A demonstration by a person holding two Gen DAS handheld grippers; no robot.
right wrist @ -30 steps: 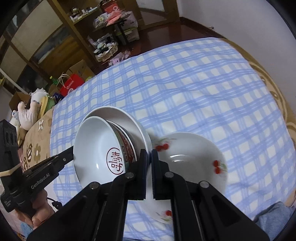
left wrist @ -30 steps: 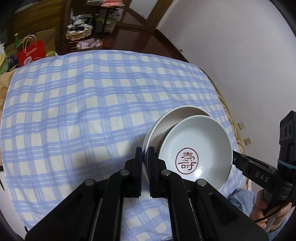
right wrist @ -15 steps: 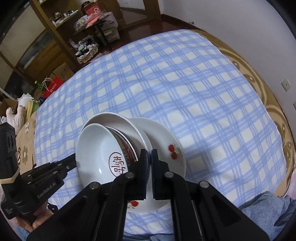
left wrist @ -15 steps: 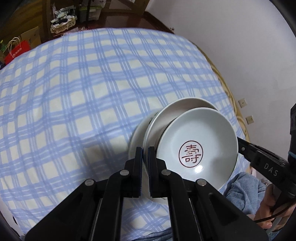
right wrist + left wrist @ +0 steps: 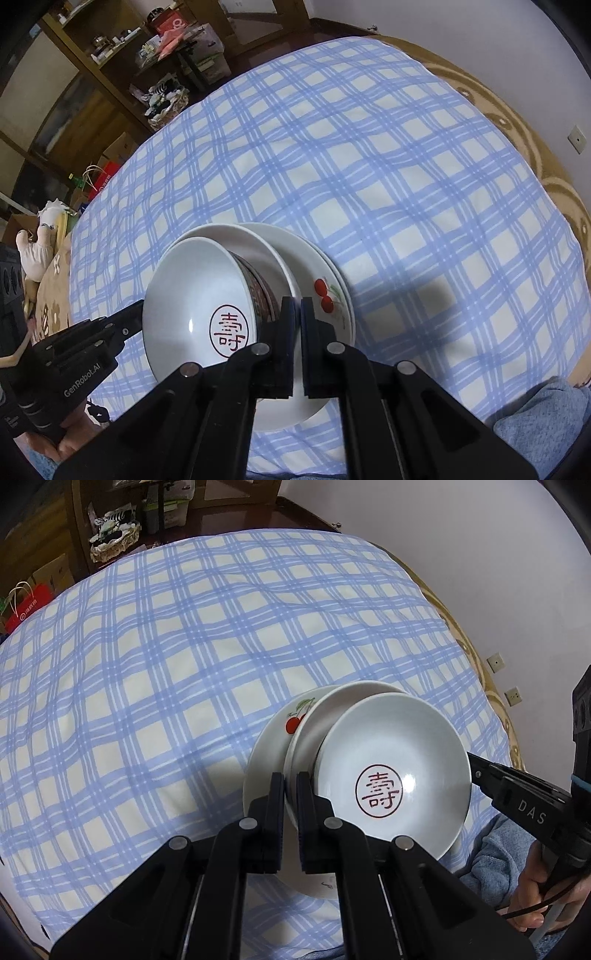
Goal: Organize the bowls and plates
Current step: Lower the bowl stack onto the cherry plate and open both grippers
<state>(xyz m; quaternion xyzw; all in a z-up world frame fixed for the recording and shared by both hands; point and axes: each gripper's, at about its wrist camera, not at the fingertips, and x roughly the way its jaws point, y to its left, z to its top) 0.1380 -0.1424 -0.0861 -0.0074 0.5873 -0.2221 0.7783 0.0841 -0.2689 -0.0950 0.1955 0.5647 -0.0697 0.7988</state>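
White plain bowl (image 5: pixel 314 720), both claws pinching its rim, hangs over cherry plate (image 5: pixel 269 738); checked cloth (image 5: pixel 166 664) beyond lies open.

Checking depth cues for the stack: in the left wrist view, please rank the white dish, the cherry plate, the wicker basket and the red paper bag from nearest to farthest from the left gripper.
From the left gripper:
1. White dish, its rim between the fingers.
2. Cherry plate, just under that dish, on the checked cloth.
3. Red paper bag, far left, past the cloth's edge.
4. Wicker basket, top left by the wooden furniture.
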